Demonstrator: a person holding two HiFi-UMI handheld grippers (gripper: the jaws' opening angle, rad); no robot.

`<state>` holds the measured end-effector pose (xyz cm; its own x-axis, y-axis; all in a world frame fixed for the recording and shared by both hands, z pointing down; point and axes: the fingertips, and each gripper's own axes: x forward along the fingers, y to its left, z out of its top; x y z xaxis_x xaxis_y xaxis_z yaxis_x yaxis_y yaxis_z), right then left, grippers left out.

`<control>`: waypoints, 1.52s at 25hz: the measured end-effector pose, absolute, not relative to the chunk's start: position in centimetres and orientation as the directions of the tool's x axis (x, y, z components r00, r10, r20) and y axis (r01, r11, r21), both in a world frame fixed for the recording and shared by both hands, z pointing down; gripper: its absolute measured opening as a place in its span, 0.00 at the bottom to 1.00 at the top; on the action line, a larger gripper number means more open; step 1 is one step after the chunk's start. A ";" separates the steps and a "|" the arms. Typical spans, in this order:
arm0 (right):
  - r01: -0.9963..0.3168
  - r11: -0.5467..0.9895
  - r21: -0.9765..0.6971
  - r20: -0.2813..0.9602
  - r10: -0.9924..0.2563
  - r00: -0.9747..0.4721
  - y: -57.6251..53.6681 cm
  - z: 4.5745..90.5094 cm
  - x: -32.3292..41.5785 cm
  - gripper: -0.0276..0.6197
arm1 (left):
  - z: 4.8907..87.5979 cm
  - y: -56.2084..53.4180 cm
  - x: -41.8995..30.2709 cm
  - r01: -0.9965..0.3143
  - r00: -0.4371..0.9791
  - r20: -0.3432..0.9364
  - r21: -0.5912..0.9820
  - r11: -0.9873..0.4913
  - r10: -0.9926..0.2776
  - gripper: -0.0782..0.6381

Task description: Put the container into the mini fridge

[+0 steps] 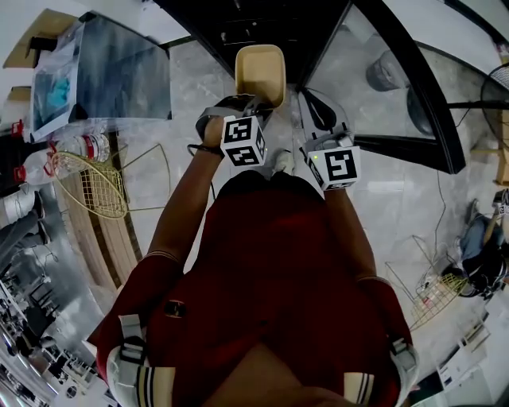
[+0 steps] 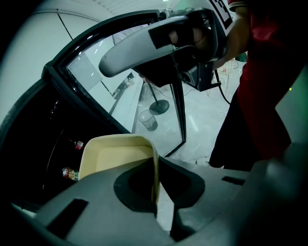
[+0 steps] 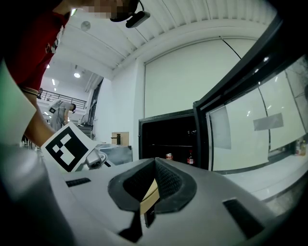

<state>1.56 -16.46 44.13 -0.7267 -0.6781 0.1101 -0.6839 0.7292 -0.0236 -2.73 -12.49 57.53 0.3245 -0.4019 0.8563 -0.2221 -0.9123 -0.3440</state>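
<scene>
A cream, tray-like container point(image 1: 261, 67) hangs in front of the open black mini fridge point(image 1: 262, 24). My left gripper point(image 1: 253, 102) is shut on its near rim. In the left gripper view the thin rim of the container point(image 2: 115, 156) stands pinched between the jaws of my left gripper point(image 2: 156, 166). My right gripper point(image 1: 305, 99) sits close by at the container's right. In its own view my right gripper point(image 3: 154, 166) is shut on a thin cream strip point(image 3: 148, 196), apparently the container's edge. The fridge's dark inside point(image 3: 168, 137) lies straight ahead.
The fridge's glass door point(image 1: 382, 87) stands swung open to the right. A can point(image 3: 169, 156) and a bottle point(image 3: 190, 156) sit inside. A grey bucket point(image 1: 386, 71) stands behind the door. Wire baskets point(image 1: 91, 187) and water bottles point(image 1: 79, 147) are at the left.
</scene>
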 end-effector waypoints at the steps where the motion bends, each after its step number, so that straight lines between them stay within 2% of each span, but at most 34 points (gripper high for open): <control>1: -0.685 0.728 -0.028 0.110 -0.679 -0.726 -16.6 44.2 1.5 0.03 | 57.7 -12.6 -2.8 -0.224 0.326 0.858 -0.338 -0.914 -0.397 0.14; 14: -0.723 0.690 -0.030 0.159 -0.711 -0.685 -18.6 43.0 0.3 0.03 | 55.7 -15.0 -5.2 -0.160 0.340 0.864 -0.336 -0.928 -0.371 0.14; 19: -0.740 0.672 -0.026 0.101 -0.734 -0.671 -19.7 42.1 0.1 0.03 | 53.7 -17.5 -6.1 -0.138 0.349 0.850 -0.370 -0.919 -0.395 0.14; 38: -0.764 0.645 -0.019 0.083 -0.760 -0.644 -22.0 41.1 -0.9 0.03 | 46.1 -26.1 -7.5 -0.093 0.367 0.807 -0.463 -0.882 -0.462 0.14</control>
